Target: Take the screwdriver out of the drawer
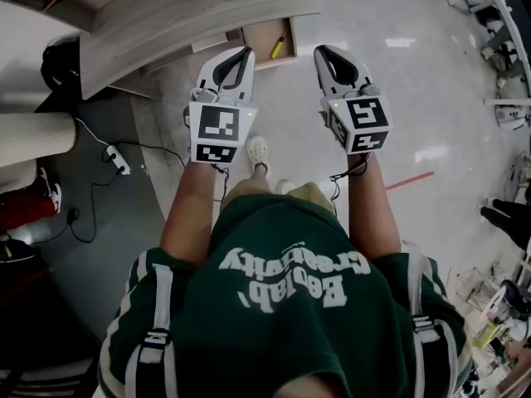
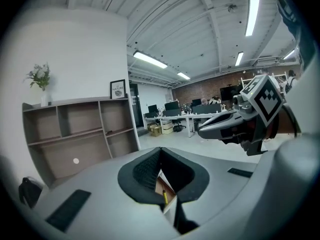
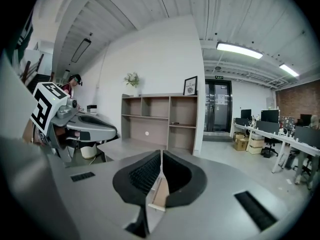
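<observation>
A small wooden drawer [image 1: 264, 36] stands pulled out from under the pale desk [image 1: 182, 15]. A yellow-handled screwdriver [image 1: 276, 46] lies inside it. My left gripper [image 1: 246, 54] hovers just left of the drawer, its jaws together and empty. My right gripper [image 1: 319, 53] hangs a little right of the drawer, jaws also together with nothing in them. In the left gripper view the screwdriver [image 2: 164, 196] and drawer [image 2: 169, 200] show below the closed left gripper [image 2: 160, 156], with the right gripper [image 2: 201, 131] alongside. The right gripper view looks past the right gripper [image 3: 161, 159] at the drawer's side [image 3: 159, 194].
A power strip [image 1: 117, 160] and black cables lie on the grey floor at the left. An open shelf unit [image 2: 75, 134] stands against the white wall. Office desks and chairs [image 2: 175, 119] fill the far room. The person's shoe [image 1: 258, 152] stands below the drawer.
</observation>
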`<state>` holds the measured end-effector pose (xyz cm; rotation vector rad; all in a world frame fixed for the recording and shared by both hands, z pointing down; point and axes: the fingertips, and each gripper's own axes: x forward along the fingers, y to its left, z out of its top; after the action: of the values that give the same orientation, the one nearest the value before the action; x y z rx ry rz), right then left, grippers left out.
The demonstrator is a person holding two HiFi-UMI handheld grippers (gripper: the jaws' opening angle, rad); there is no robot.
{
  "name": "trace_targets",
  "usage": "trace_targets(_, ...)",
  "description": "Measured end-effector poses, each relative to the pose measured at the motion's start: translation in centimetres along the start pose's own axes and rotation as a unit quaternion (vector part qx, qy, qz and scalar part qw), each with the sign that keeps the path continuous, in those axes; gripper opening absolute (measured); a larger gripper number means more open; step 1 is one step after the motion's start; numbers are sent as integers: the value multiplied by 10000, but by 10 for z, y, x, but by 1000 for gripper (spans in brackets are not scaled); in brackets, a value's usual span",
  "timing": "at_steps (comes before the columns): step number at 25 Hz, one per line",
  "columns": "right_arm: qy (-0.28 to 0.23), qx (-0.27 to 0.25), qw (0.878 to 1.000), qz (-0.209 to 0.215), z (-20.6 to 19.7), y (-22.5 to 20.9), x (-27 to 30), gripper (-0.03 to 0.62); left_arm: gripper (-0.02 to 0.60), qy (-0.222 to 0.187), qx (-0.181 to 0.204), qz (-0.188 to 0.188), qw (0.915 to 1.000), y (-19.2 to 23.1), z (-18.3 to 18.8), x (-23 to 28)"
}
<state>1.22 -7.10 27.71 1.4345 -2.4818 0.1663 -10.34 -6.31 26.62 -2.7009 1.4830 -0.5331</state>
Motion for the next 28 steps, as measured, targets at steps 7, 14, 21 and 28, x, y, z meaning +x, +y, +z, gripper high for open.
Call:
trace_targets(7, 151, 56, 9996, -235, 2, -13, 51, 37, 17, 9, 46, -341, 9994, 35, -7, 42)
trace_targets(14, 304, 95, 9988, -373, -5, -25, 77, 37, 17, -8, 53, -562, 9984, 46, -9, 73)
trace_targets(21, 409, 101, 9984, -364, -18, -40, 100, 37, 17, 168, -14, -639, 9978, 52, -27, 102)
trace_targets(28, 418, 62, 9988, -261, -29, -61, 121, 37, 18, 407, -110, -619, 9972, 49, -41, 136)
